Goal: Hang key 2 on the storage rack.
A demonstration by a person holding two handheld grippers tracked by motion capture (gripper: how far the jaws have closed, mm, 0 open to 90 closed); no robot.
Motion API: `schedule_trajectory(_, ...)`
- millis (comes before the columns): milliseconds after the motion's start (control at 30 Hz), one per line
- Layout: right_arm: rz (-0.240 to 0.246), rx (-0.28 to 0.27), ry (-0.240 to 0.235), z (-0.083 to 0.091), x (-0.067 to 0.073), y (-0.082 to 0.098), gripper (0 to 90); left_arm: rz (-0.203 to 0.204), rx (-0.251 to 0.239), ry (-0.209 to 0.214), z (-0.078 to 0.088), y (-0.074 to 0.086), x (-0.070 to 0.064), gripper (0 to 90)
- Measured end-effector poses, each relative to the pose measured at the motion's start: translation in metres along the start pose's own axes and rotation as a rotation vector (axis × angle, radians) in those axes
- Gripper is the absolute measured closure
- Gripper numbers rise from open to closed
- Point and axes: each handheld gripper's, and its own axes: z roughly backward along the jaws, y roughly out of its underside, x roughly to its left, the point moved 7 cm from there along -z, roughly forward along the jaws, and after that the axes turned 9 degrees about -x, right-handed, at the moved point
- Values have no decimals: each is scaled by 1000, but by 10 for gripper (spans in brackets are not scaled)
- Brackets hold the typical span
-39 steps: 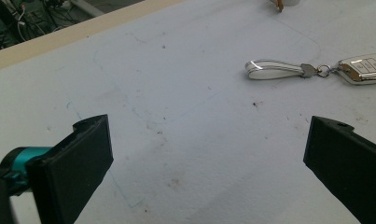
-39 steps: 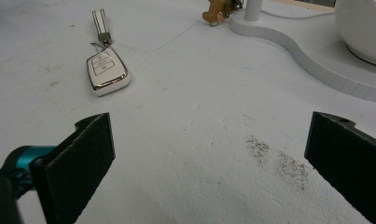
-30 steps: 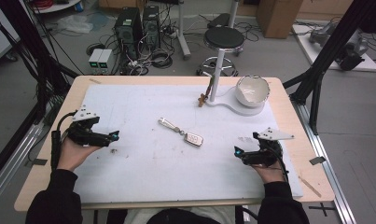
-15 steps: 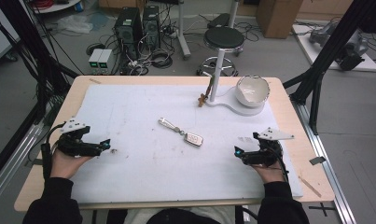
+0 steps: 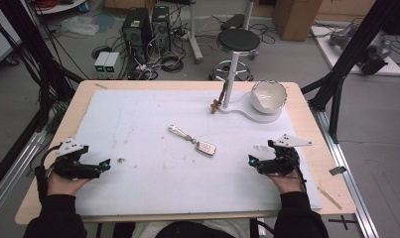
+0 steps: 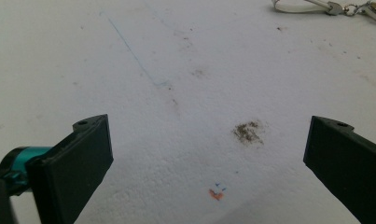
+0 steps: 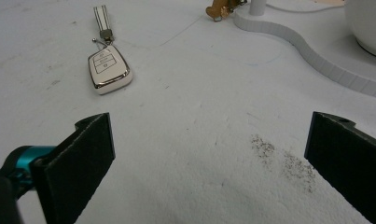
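Both claws gape empty — left claw [image 5: 106,164] drawn nearer; key fob [image 5: 206,147] unmoved.

text: none legible | key fob [image 7: 109,69]: button marks, perhaps icons, too small

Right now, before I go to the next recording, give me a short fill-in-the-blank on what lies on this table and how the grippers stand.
1. The car key fob lies on the white mat between the two ____.
2. The jaws of the left gripper and the right gripper stand ____.
3. The white bowl sits on a white ____ beside a thin post.

Missing words: grippers; open; base
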Motion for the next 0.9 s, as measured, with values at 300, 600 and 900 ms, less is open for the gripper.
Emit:
schedule_trajectory(300, 22, 33, -16, -10, 7, -9, 5, 14, 7, 3, 4, 7, 3, 17)
schedule_trajectory(600, 36, 89, -40, -22, 16, -16, 5, 9, 9, 9, 6, 8, 2, 17)
schedule_trajectory(900, 22, 126, -50, -33, 16, -19, 5, 18, -1, 10, 12, 11, 3, 17)
